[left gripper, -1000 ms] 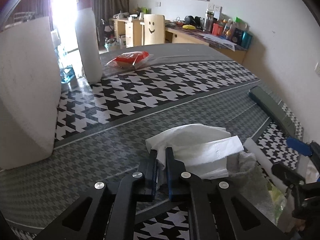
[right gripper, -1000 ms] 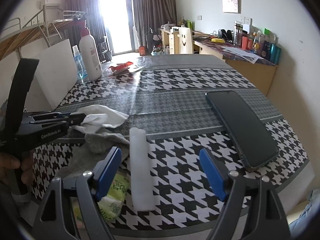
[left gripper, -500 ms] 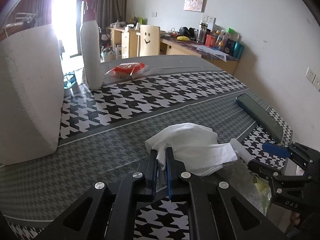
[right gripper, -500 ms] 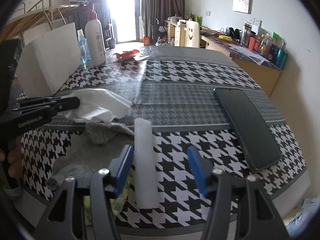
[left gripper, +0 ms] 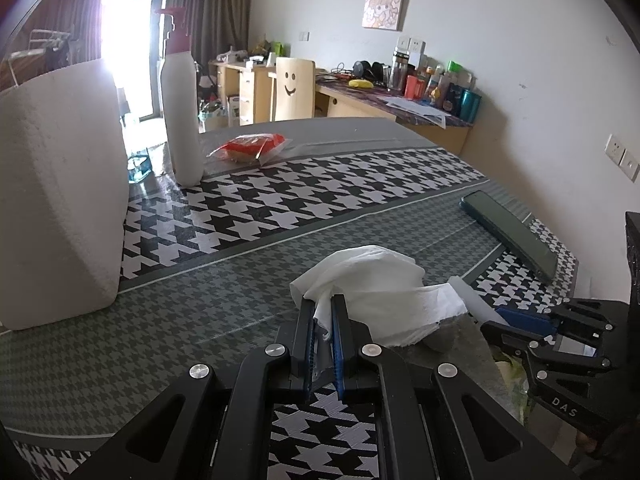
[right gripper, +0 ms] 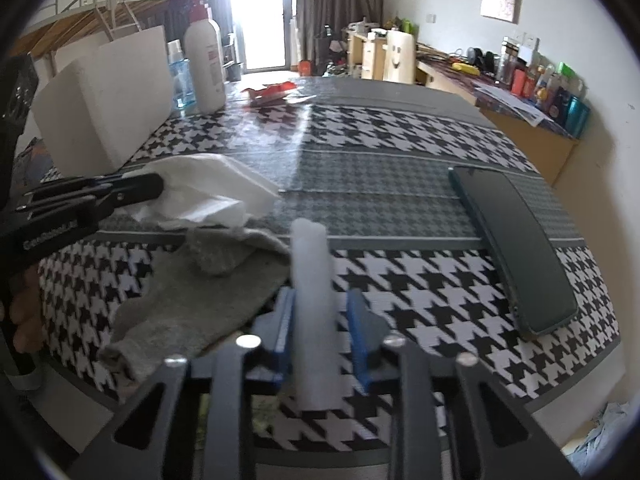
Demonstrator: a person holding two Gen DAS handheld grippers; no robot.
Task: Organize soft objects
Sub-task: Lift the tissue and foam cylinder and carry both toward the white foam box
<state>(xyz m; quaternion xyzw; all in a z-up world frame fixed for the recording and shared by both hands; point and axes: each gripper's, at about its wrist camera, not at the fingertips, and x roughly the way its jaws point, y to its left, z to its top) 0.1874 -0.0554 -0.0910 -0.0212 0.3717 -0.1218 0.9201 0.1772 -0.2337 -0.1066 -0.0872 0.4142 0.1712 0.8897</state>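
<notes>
The left gripper is clamped on the tissue, while the right gripper's jaws are closing around the foam stick, not yet squeezing it.

Lived-in home room: cluttered desk, curtains, bunk bed.
</notes>
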